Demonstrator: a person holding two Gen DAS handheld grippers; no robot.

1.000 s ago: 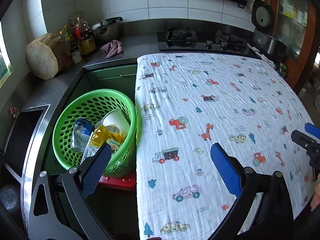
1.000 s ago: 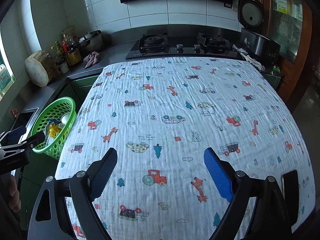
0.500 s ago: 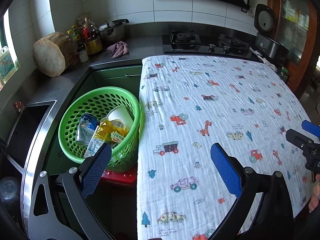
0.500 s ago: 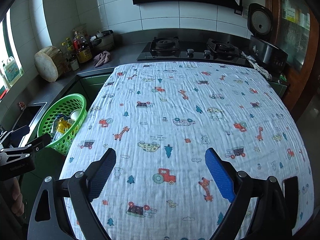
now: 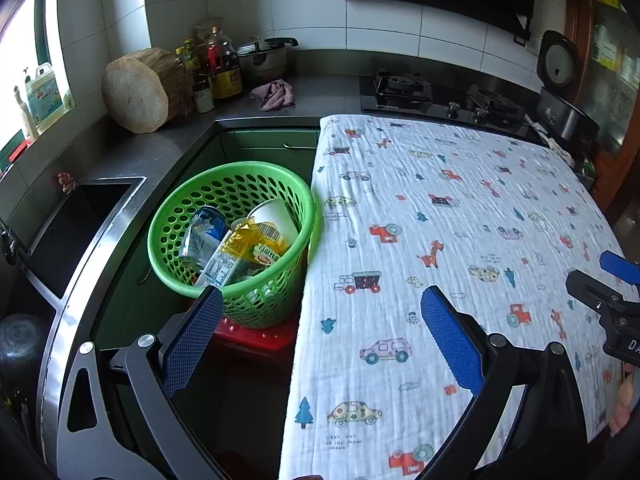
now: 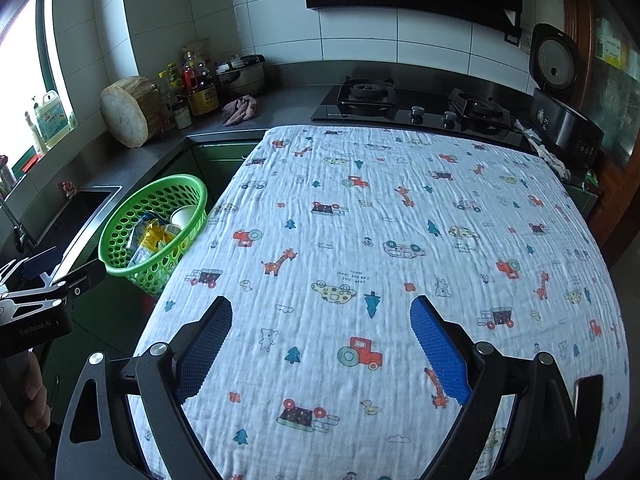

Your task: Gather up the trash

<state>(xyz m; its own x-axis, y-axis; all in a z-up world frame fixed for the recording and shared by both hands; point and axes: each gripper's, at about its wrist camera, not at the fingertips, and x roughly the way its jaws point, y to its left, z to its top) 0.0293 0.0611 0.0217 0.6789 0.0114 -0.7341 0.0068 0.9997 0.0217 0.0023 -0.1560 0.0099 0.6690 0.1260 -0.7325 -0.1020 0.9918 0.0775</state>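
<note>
The table (image 6: 360, 240) under its printed cloth shows no trash, so the sensible step is a last scan of its edges. The green basket (image 5: 236, 184) just beside its left edge holds the trash (image 5: 240, 244) — can, cup, yellow wrappers. Left gripper (image 5: 320, 332) and right gripper (image 6: 320, 344) hover with jaws wide apart, holding nothing.
</note>
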